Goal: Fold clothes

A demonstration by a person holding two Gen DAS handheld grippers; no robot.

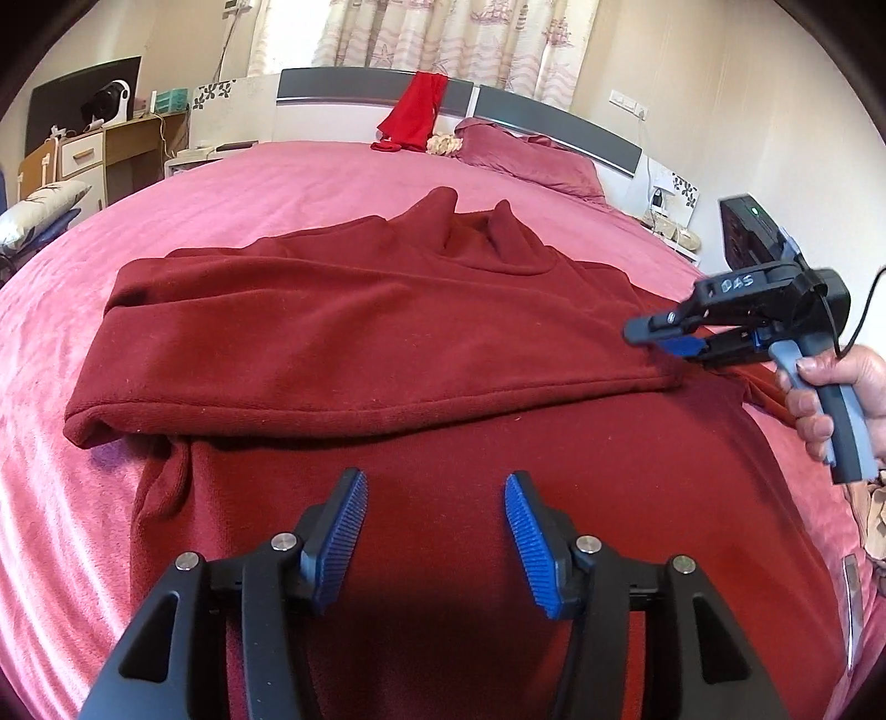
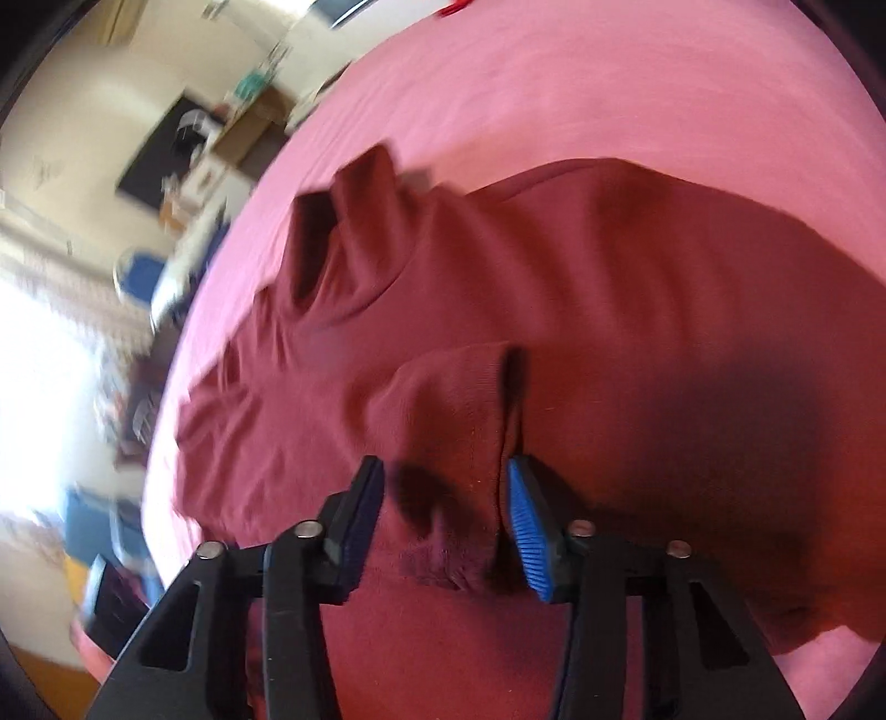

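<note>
Dark red sweater, plain, at frame centre on a pink bedspread. Bright red garment at upper centre, before cream curtains with a pink printed pattern. Left gripper at bottom: black, with ribbed blue pads.

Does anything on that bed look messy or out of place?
Mostly tidy. The dark red sweater has a sleeve folded across it, but its collar stands rumpled. A bright red garment hangs over the headboard.
</note>
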